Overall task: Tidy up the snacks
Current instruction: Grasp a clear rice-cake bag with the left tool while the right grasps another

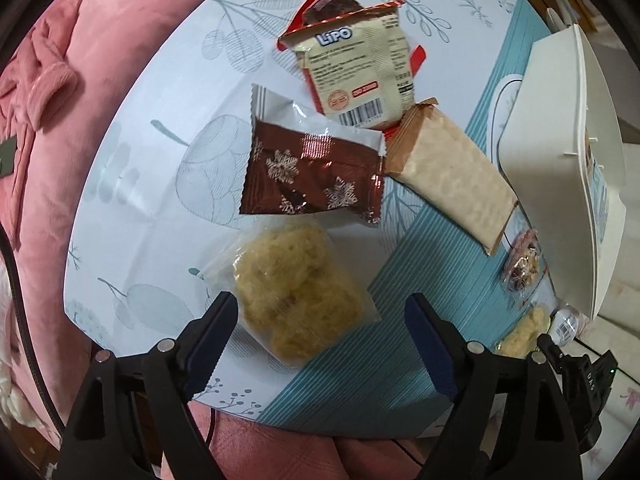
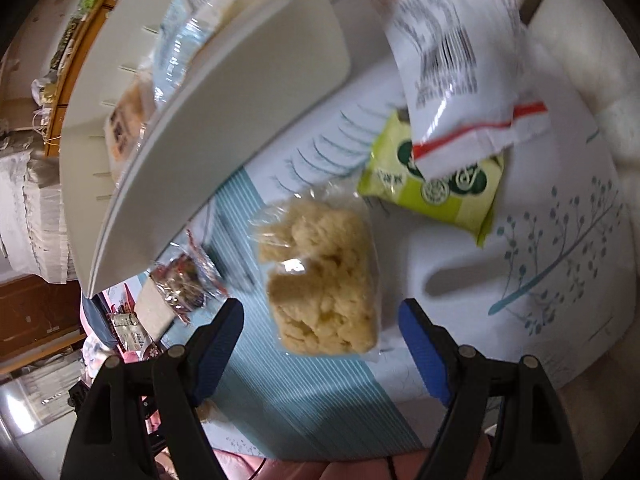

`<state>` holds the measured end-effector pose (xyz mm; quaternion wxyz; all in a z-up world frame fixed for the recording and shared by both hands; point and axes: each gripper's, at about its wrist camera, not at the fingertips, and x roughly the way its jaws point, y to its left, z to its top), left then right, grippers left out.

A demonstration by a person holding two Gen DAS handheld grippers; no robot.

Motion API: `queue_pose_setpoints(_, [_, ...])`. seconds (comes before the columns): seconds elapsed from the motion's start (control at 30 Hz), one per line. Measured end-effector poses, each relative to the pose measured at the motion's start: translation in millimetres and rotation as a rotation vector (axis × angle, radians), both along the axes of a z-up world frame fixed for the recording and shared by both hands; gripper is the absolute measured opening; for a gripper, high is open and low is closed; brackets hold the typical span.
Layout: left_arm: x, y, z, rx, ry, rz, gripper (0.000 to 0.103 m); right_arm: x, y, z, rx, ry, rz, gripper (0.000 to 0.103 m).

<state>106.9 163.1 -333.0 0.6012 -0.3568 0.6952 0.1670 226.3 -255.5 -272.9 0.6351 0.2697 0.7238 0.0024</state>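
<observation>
In the left wrist view my left gripper (image 1: 320,320) is open above a clear bag of yellow crisp snack (image 1: 296,292), which lies between its fingers on the table. Beyond it lie a brown snowflake packet (image 1: 316,172), a cream Lipo packet (image 1: 356,72) and a beige wafer bar (image 1: 448,176). In the right wrist view my right gripper (image 2: 322,328) is open above another clear bag of yellow snack (image 2: 324,280). A green packet (image 2: 436,188) and a white packet (image 2: 452,56) lie beyond. The white bin (image 2: 224,112) stands to the left with snacks inside.
The white bin (image 1: 560,148) stands at the right of the left view, with a small wrapped candy (image 1: 520,268) beside it. The round table (image 1: 132,184) has a leaf-print cloth with a teal stripe. A pink cushioned seat (image 1: 60,80) lies left of the table.
</observation>
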Motion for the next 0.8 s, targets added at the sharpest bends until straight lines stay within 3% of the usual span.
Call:
queue_pose_setpoints(0.2, [-7,1,-8,-0.002,0.028,0.046,0.091,-6,-3,-18,0.022,0.056,-0.002,0.08])
queue_pose_setpoints(0.47, [-21,7,-22,-0.014,0.067,0.125,0.089,2,4,-18,-0.015,0.076,0.066,0.08])
queue_pose_setpoints(0.53, [-25,9,-24,-0.006,0.08,0.132,0.079,3,5,-17,-0.028,0.08,0.077,0.077])
queue_pose_setpoints(0.6, [-28,11,-26,0.004,0.101,0.137,0.061,4,8,-15,-0.043,0.078,0.09,0.071])
queue_pose_setpoints(0.67, [-33,15,-26,-0.001,0.098,0.151,0.058,6,11,-13,-0.038,0.066,0.099,0.063])
queue_pose_setpoints(0.8, [-41,20,-25,0.001,0.099,0.151,0.048,6,17,-11,-0.044,0.064,0.101,0.062])
